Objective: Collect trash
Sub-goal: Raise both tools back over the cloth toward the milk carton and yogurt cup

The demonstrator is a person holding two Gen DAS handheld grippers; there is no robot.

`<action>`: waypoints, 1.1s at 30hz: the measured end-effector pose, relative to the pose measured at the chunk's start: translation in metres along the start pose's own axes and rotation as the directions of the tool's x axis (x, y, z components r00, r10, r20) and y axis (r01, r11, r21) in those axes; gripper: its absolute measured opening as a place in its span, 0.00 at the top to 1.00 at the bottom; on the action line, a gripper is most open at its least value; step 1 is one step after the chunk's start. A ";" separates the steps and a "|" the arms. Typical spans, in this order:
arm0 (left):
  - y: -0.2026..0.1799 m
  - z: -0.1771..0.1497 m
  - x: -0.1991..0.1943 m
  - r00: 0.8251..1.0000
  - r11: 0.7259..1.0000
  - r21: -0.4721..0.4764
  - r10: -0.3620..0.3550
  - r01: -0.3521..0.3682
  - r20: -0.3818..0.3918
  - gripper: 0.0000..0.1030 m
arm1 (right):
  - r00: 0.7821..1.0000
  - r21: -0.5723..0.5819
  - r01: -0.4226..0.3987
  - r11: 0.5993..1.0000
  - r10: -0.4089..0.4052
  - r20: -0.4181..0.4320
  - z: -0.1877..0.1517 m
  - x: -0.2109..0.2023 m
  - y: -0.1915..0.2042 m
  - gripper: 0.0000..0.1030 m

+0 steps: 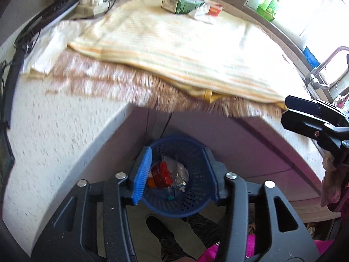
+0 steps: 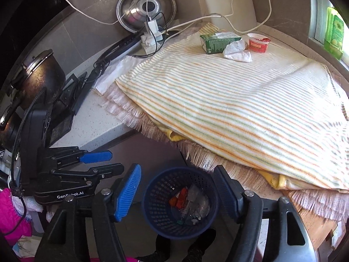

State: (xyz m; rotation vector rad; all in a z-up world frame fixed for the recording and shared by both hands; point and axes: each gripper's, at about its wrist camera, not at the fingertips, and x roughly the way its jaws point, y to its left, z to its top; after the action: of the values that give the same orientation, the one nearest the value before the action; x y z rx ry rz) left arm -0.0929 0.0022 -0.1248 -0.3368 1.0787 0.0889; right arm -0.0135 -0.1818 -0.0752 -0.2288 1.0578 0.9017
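A blue mesh basket stands on the floor below the counter edge. In it lie a red wrapper and clear plastic. My left gripper hangs open above the basket with nothing between its pads. Beside it, my right gripper is also open and empty over the basket. At the far end of the striped towel lie a green carton, a crumpled white paper and a red cup.
Fringed cloths hang over the counter edge. A power strip with cables, a metal lid and a dark pot stand at the back left. Green bottles sit by the window and a tap at the right. The person's shoes are beside the basket.
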 end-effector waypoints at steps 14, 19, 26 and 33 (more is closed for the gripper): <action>-0.023 0.101 -0.003 0.992 0.999 0.038 0.013 -0.018 0.125 0.28 | 0.993 0.081 0.015 0.997 -0.024 0.113 0.078 -0.030 -0.084 0.19; -0.037 0.146 0.010 0.990 0.993 0.105 0.030 -0.045 0.134 0.27 | 0.991 0.127 0.021 0.992 -0.037 0.128 0.106 -0.028 -0.122 0.19; -0.052 0.215 0.032 0.992 0.977 0.197 0.058 -0.080 0.113 0.27 | 0.991 0.199 0.003 0.980 -0.029 0.129 0.143 -0.016 -0.171 0.19; -0.045 0.274 0.058 0.996 0.948 0.304 0.080 -0.091 0.050 0.23 | 0.994 0.274 -0.033 0.961 0.003 0.111 0.175 0.000 -0.205 0.19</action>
State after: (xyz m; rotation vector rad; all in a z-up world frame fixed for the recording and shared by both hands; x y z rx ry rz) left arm 0.1778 0.0399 -0.0487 -0.0081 1.0522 0.0038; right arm 0.2514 -0.2140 -0.0366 0.0622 1.0710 0.7640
